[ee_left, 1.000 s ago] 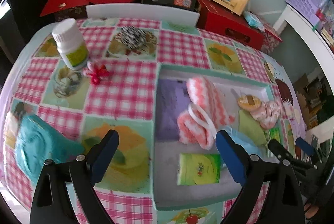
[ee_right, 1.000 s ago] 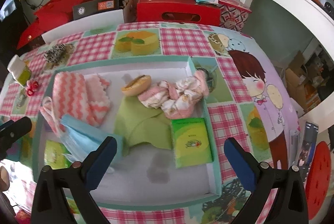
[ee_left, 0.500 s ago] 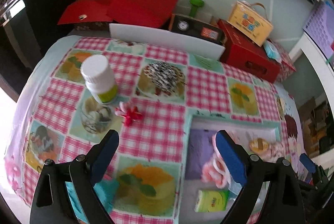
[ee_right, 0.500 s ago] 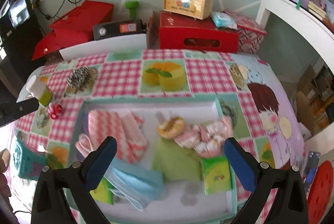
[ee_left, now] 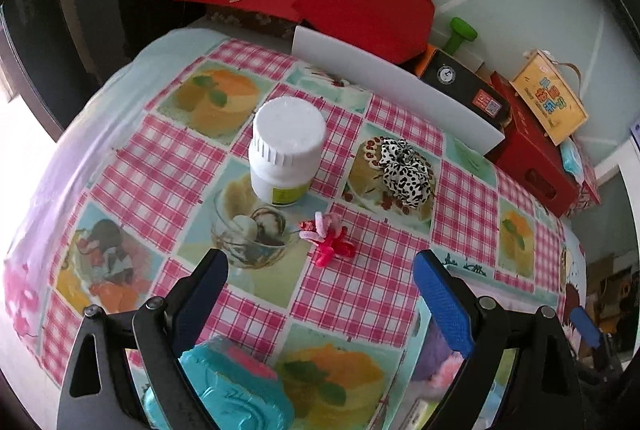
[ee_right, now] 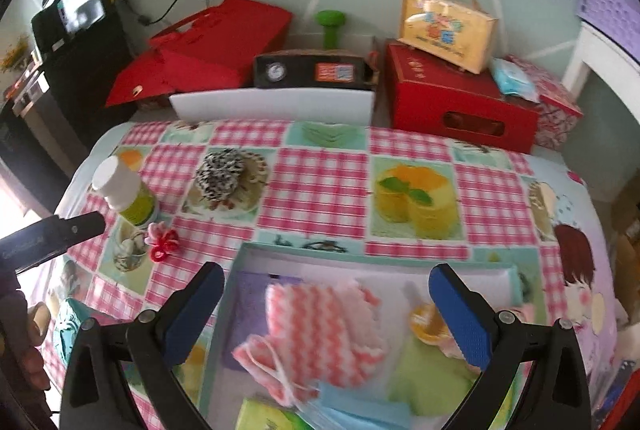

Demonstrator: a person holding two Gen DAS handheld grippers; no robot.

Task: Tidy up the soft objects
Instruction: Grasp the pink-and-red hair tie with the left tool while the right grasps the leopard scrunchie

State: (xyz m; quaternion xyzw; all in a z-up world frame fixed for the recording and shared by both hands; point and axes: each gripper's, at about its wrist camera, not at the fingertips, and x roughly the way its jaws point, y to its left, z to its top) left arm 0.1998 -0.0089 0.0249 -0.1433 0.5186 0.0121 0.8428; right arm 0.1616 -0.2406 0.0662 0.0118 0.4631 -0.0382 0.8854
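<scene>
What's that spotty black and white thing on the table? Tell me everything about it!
It's a black-and-white spotted scrunchie, a soft, ruffled ring of fabric bunched into folds. It lies loose on the checked tablecloth, right on a printed cake picture, outside the tray. The white bottle stands beside it, not touching. Neither gripper touches it. In the right wrist view it looks blurry.

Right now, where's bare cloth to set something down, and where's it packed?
Free: the checked tablecloth between the black-and-white spotted scrunchie and the shallow white tray, running right past the printed cake; also the far-left corner behind the white plastic bottle. Crowded: the bottle, pink-red hair ties and scrunchie sit close together; the tray is full.
</scene>
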